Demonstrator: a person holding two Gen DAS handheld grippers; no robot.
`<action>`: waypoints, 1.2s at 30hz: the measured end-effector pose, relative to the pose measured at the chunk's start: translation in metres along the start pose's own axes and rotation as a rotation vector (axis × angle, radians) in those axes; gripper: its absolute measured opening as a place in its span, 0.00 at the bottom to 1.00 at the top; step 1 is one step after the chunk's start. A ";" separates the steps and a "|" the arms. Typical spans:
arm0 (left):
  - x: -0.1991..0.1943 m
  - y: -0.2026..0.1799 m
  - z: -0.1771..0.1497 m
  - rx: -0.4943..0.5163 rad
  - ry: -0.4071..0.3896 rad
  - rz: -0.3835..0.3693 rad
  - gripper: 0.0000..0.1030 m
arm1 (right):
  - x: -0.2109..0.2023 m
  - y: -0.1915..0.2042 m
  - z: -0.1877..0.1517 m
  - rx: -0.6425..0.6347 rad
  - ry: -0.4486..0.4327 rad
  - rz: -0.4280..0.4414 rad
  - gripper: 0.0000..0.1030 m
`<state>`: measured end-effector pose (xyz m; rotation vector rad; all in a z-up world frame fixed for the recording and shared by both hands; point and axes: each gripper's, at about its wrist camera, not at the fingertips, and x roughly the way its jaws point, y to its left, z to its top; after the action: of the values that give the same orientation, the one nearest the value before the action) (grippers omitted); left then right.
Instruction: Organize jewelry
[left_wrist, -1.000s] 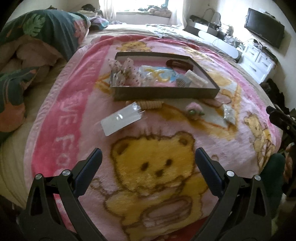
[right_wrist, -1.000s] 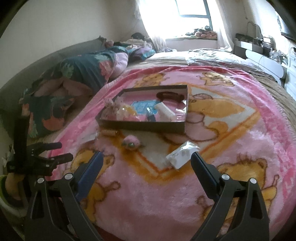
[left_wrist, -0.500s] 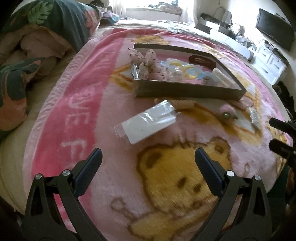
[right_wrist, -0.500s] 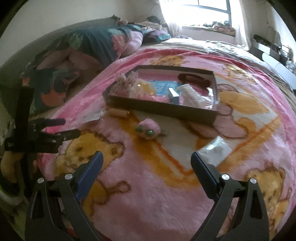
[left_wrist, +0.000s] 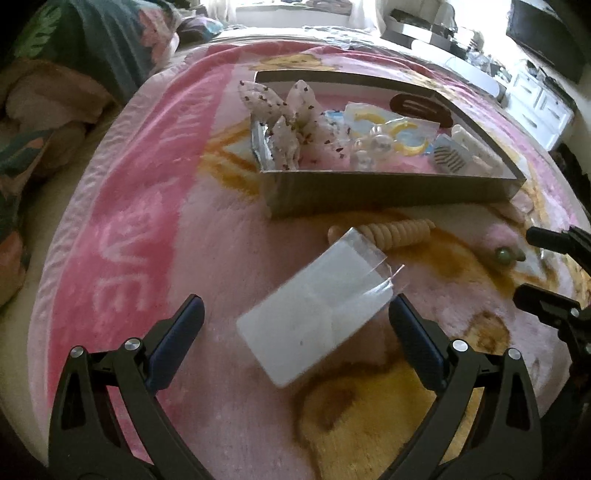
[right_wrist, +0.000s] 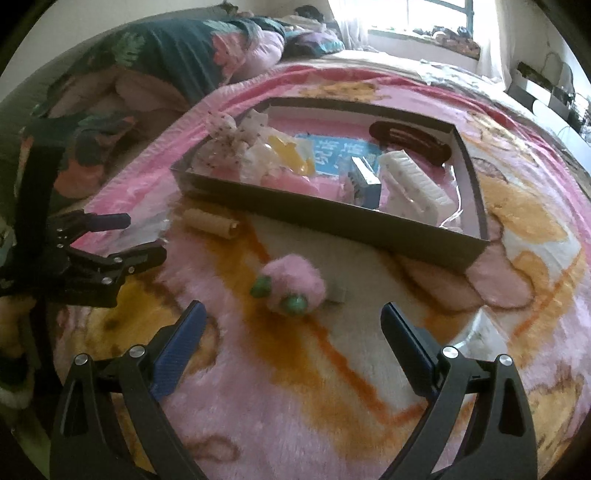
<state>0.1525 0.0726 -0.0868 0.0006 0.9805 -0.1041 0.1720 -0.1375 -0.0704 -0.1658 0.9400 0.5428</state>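
Observation:
A shallow dark box (left_wrist: 388, 192) (right_wrist: 332, 218) with several hair accessories inside lies on a pink bear blanket. In front of it lie a clear plastic packet (left_wrist: 317, 306), a beige spiral hair tie (left_wrist: 397, 230) (right_wrist: 212, 221) and a pink fluffy clip with green beads (right_wrist: 293, 284) (left_wrist: 506, 251). My left gripper (left_wrist: 295, 317) is open, low over the blanket, its fingers on either side of the packet's near end. My right gripper (right_wrist: 291, 325) is open just short of the pink fluffy clip. Each gripper shows at the edge of the other's view.
Another clear packet (right_wrist: 480, 339) lies at the right, partly behind my right finger. A crumpled floral duvet (right_wrist: 147, 74) is piled on the bed's left side. White drawers (left_wrist: 543, 107) and a dark screen (left_wrist: 546, 33) stand beyond the bed at the right.
Both grippers have moved forward and lower toward the blanket. The left one has closed in on the clear packet, the right one on the pink fluffy clip. Both stay open.

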 end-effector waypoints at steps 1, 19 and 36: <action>0.002 -0.001 0.000 0.006 0.001 -0.001 0.91 | 0.003 0.000 0.002 0.000 0.006 -0.001 0.91; -0.008 -0.006 -0.009 -0.010 0.008 -0.138 0.41 | 0.029 0.002 0.009 0.003 0.036 0.000 0.54; -0.055 -0.023 -0.017 -0.015 -0.071 -0.149 0.41 | -0.015 0.016 -0.018 0.005 0.008 0.109 0.48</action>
<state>0.1057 0.0550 -0.0499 -0.0896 0.9097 -0.2319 0.1439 -0.1355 -0.0674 -0.1122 0.9622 0.6409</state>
